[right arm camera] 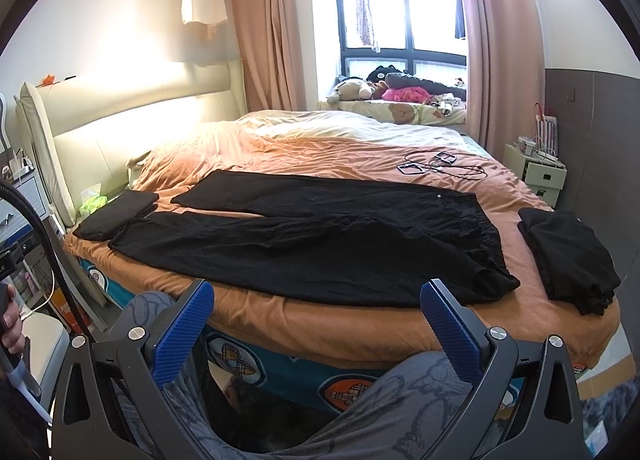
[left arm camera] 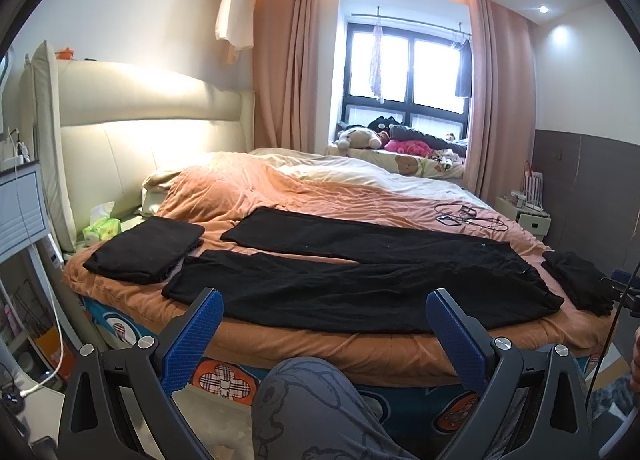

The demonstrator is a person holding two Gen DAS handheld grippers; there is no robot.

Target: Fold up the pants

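Note:
Black pants [left arm camera: 360, 276] [right arm camera: 320, 244] lie spread flat across the orange bedcover, legs apart and pointing left toward the headboard, waistband at the right. My left gripper [left arm camera: 324, 304] hangs open in front of the bed's near edge, short of the pants and holding nothing. My right gripper [right arm camera: 318, 296] is open too, just off the near edge below the nearer leg. A folded black garment [left arm camera: 146, 248] [right arm camera: 116, 216] rests by the leg ends at the left. Another folded black pile [left arm camera: 580, 284] [right arm camera: 568, 256] sits right of the waistband.
A person's knee in grey patterned trousers [left arm camera: 320, 404] [right arm camera: 400, 400] is below the grippers. Cables with small devices [left arm camera: 464, 216] [right arm camera: 436, 164] lie on the far right of the bed. A tissue pack [left arm camera: 102, 228] sits by the headboard. A nightstand [right arm camera: 536, 176] stands right.

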